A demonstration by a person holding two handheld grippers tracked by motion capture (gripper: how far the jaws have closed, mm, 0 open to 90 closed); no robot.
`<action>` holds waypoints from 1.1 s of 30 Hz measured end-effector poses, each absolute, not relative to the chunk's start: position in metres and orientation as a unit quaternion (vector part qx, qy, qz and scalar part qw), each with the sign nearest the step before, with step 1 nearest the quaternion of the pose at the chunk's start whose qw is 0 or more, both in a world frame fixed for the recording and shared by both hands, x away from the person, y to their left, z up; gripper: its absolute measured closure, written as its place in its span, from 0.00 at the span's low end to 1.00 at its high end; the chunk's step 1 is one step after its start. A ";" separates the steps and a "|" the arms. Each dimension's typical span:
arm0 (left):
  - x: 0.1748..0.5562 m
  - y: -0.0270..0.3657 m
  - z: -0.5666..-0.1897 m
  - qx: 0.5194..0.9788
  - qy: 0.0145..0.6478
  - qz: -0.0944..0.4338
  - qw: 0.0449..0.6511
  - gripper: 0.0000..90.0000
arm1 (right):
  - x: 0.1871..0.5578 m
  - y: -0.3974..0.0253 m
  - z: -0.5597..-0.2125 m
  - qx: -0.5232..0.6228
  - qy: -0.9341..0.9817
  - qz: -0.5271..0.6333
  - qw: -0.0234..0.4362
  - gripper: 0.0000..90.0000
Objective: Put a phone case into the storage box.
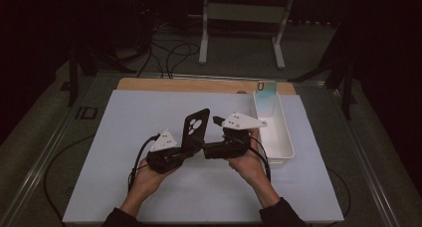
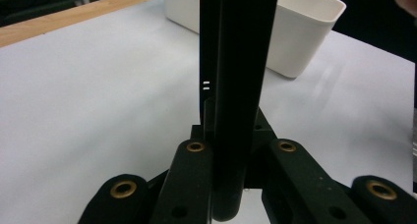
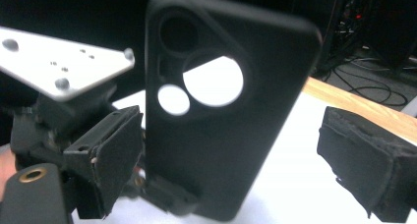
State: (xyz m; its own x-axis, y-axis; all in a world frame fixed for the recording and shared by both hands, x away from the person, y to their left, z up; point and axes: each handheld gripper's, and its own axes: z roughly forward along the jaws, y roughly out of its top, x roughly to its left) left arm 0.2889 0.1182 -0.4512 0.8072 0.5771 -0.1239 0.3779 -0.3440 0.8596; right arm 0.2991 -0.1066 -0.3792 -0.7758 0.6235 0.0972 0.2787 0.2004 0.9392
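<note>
L fingers (image 2: 196, 180) clamped on upright phone case (image 1: 195, 127); R fingers (image 3: 123, 150) apart, prob. empty.

The phone case (image 3: 216, 111) clamped in the left claw (image 1: 185, 148) looks like matt black rubbery plastic, smooth, with cleanly cut round holes (light shows through them in the right gripper view). The pads (image 3: 364, 160) of the right claw (image 1: 211, 150), open on either side of the case, look like coarse black foam or cloth, slightly frayed at the edges. The left claw's jaw links are matt black plastic with brass-coloured metal rivets (image 2: 195, 146). Its top plate (image 3: 59, 62) is pale grey and matt, with small screws. Beyond the right claw, the bin (image 1: 278, 137) is smooth white plastic with a faint sheen. Beneath both claws the desk (image 1: 124, 137) carries a matt white sheet; its far edge shows bare wood (image 1: 189, 85).
</note>
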 end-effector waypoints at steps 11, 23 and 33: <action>0.287 0.114 -0.452 0.818 0.293 0.115 0.481 0.95 | 0.306 -0.095 -0.375 0.335 0.737 0.571 0.135 0.11; 0.286 0.109 -0.452 0.820 0.291 0.116 0.479 0.95 | 0.311 -0.089 -0.378 0.352 0.733 0.567 0.134 0.11; 0.285 0.108 -0.452 0.819 0.287 0.117 0.482 0.95 | 0.312 -0.087 -0.380 0.359 0.726 0.574 0.124 0.11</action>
